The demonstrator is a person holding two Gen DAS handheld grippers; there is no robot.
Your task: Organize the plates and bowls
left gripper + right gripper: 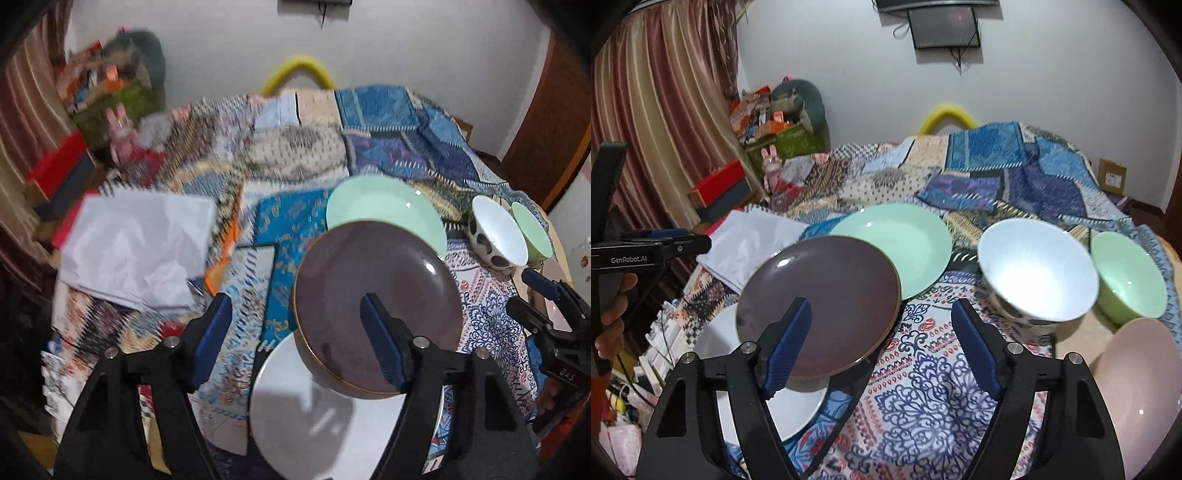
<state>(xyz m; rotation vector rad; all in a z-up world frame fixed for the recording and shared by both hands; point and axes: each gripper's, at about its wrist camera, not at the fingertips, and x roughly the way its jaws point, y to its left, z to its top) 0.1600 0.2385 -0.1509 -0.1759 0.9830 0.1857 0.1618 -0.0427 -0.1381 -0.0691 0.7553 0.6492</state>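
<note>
A dark brown plate (376, 295) (827, 299) rests tilted on a white plate (314, 413) (790, 406), its far edge over a mint green plate (380, 210) (905, 243). A white bowl with a spotted outside (496, 230) (1038, 269), a green bowl (532, 230) (1126, 280) and a pink bowl (1137, 387) stand to the right. My left gripper (295, 332) is open above the brown and white plates, holding nothing. My right gripper (881, 343) is open over the patterned cloth, its left finger in front of the brown plate.
Everything sits on a patchwork cloth (288, 155) (923, 387) over a low surface. White crumpled paper (136, 243) (753, 240) lies at the left. Boxes and clutter (768, 125) stand by the curtain at the far left. The right gripper also shows in the left wrist view (554, 306).
</note>
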